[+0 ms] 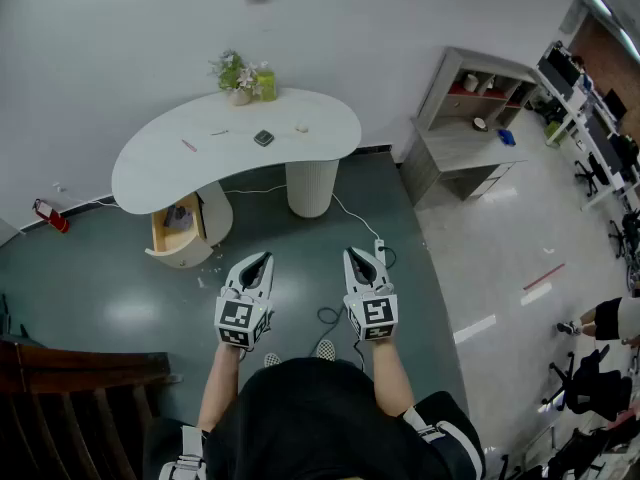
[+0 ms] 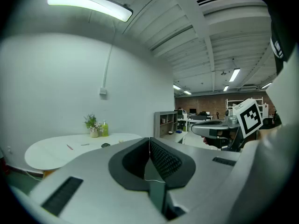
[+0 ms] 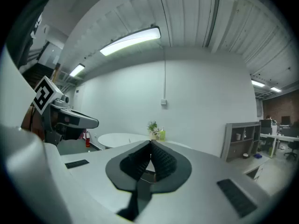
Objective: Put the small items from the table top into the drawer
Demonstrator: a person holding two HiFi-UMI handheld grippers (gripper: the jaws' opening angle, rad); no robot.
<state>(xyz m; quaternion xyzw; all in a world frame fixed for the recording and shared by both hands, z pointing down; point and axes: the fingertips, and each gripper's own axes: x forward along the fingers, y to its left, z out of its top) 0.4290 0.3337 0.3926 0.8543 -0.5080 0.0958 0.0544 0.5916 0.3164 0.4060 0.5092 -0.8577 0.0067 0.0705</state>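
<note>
A white curved table [image 1: 150, 163] stands far ahead, across the green floor. On its top lie a pink pen [image 1: 188, 145], a thin small stick [image 1: 218, 132], a dark square item [image 1: 263, 138] and a small white piece [image 1: 301, 127]. Under the table's left end an open wooden drawer [image 1: 180, 230] holds something pale. My left gripper [image 1: 266, 258] and right gripper [image 1: 354, 254] are held side by side over the floor, well short of the table. Both are shut and empty. The left gripper view shows the table [image 2: 46, 153] beyond the closed left gripper [image 2: 149, 140].
A plant [image 1: 232, 71] and a green bottle [image 1: 265, 82] stand at the table's back edge. A power strip with its cable [image 1: 380, 251] lies on the floor ahead. A grey shelf unit [image 1: 470, 118] is at right, dark wooden furniture [image 1: 70, 388] at left, and a red extinguisher [image 1: 50, 215] by the wall.
</note>
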